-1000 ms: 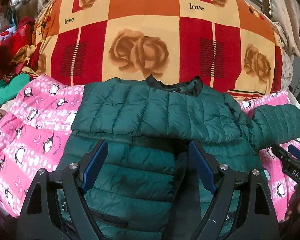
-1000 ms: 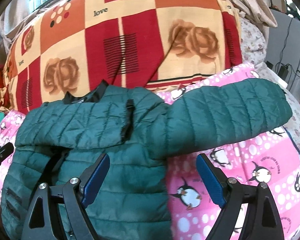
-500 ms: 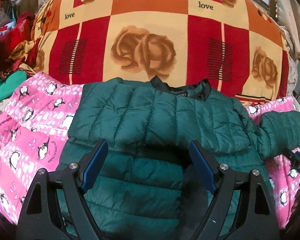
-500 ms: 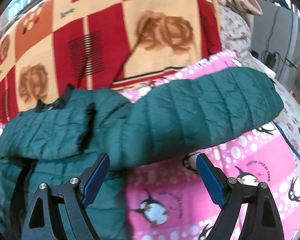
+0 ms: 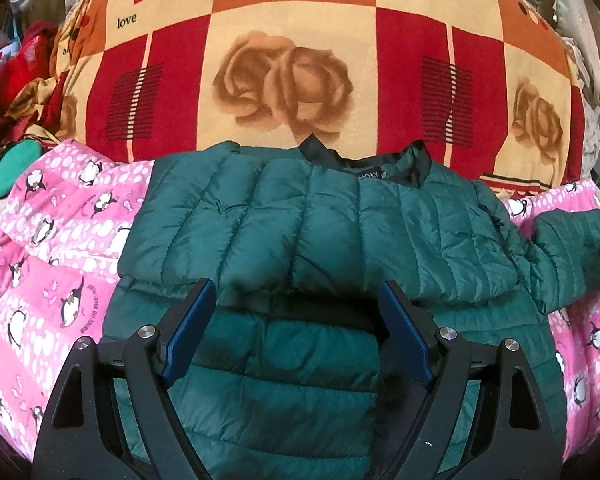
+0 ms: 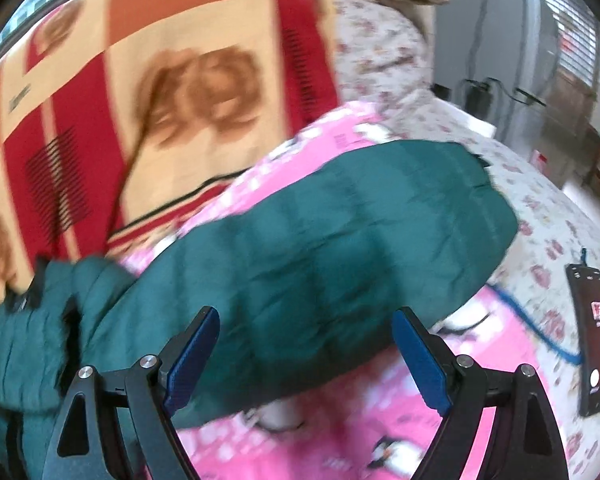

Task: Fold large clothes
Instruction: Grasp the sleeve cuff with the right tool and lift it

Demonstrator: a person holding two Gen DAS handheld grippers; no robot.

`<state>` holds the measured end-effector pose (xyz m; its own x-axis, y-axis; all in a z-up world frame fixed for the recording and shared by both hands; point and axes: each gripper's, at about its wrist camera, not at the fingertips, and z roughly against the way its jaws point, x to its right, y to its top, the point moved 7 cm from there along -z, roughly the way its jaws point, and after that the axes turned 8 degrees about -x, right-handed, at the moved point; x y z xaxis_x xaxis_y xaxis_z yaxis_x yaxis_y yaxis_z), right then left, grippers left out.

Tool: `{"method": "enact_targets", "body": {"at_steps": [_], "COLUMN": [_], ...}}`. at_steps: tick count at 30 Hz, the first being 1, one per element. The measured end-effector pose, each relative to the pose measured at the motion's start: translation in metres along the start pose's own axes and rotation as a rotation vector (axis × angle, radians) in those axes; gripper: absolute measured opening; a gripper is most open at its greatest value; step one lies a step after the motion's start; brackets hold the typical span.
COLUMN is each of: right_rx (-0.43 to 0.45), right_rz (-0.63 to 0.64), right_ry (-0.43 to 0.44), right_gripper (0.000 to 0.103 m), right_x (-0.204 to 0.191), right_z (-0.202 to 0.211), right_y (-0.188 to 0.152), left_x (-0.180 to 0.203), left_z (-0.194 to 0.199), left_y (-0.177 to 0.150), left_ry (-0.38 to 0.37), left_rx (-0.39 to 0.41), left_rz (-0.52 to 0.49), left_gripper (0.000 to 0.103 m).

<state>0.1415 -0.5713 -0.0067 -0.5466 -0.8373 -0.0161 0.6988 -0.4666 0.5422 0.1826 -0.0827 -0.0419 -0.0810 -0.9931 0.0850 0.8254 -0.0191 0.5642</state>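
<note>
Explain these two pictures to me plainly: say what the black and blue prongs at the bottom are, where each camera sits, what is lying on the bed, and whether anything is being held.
No robot arm is involved: a person holds a two-finger gripper in each hand, and each carries a fisheye camera looking forward along its fingers. The prongs are those fingers.

The left wrist view shows the left gripper above a green puffer jacket, one sleeve already folded across its chest. The jacket lies on a pink penguin blanket, before a red and orange rose blanket.

The blurred right wrist view shows the right gripper near the spread-out sleeve. A phone lies on the flowered sheet.

Both grippers are open, holding nothing.
</note>
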Motion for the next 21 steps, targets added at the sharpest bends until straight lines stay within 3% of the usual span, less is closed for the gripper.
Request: {"method": "enact_targets", "body": {"at_steps": [11, 13, 16, 21], "right_rx": [0.023, 0.014, 0.011, -0.014], "right_rz": [-0.231, -0.263, -0.315, -0.375], "right_ry": [-0.08, -0.07, -0.051, -0.004], "right_gripper": [0.086, 0.087, 0.1, 0.102], "right_x": [0.097, 0.108, 0.12, 0.131], "right_z": [-0.026, -0.033, -0.044, -0.061], "right_y": [0.048, 0.052, 0.057, 0.062], "left_x": [0.002, 0.003, 0.006, 0.007], "left_z": [-0.01, -0.013, -0.018, -0.025], "left_y": [0.001, 0.001, 0.0, -0.002], "left_ry": [0.004, 0.005, 0.011, 0.026], "left_rx": [-0.006, -0.014, -0.026, -0.035], "left_rz": [-0.01, -0.013, -0.021, -0.033], "left_gripper": [0.083, 0.083, 0.083, 0.083]}}
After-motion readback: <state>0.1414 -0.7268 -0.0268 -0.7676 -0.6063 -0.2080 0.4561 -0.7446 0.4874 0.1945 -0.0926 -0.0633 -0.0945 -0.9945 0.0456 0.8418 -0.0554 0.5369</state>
